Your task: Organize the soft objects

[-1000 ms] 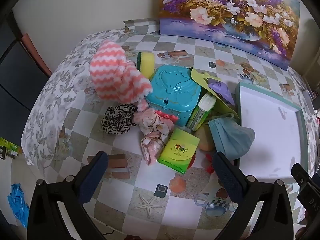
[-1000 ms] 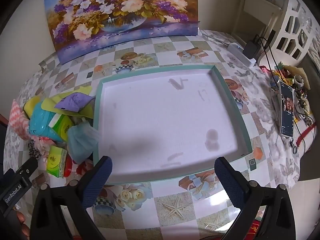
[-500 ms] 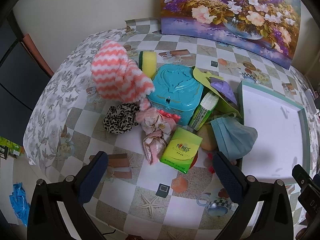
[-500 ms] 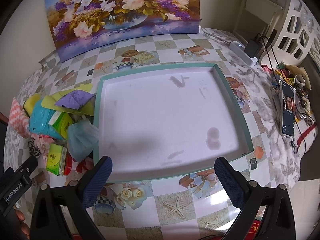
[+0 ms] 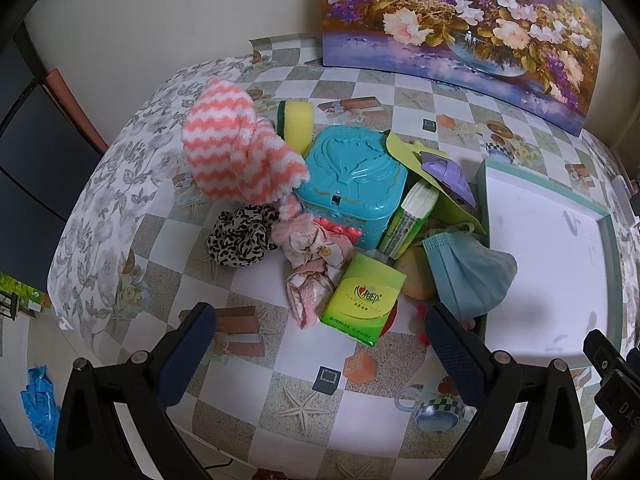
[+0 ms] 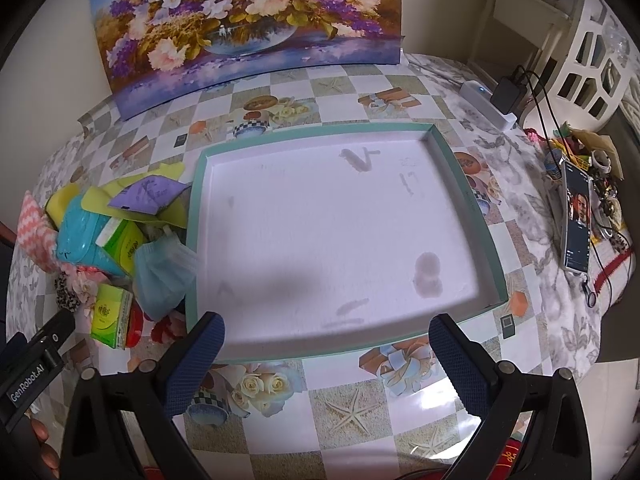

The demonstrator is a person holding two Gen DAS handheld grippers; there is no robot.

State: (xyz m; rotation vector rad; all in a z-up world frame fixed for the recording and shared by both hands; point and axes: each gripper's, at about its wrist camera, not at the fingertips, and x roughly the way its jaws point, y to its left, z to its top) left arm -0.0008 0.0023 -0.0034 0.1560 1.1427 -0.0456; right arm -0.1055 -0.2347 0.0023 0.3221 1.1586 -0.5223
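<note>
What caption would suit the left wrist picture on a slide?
Open left tongs hover above a heap of soft things, striped cloth to face mask, beside an empty tray.

flower painting (image 6: 248, 20) propped against wall at back of checkered worktop (image 6: 360, 400). phone (image 6: 577, 216), lit, lying at right edge among cables; power strip (image 6: 486, 104) with charger beyond. blue glove (image 5: 38, 400) on floor.

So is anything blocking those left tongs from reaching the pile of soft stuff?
Nothing visible does. The left tongs hang open over bare tablecloth, and the green tissue pack and pink cloth lie just ahead at the near edge of the pile.
</note>
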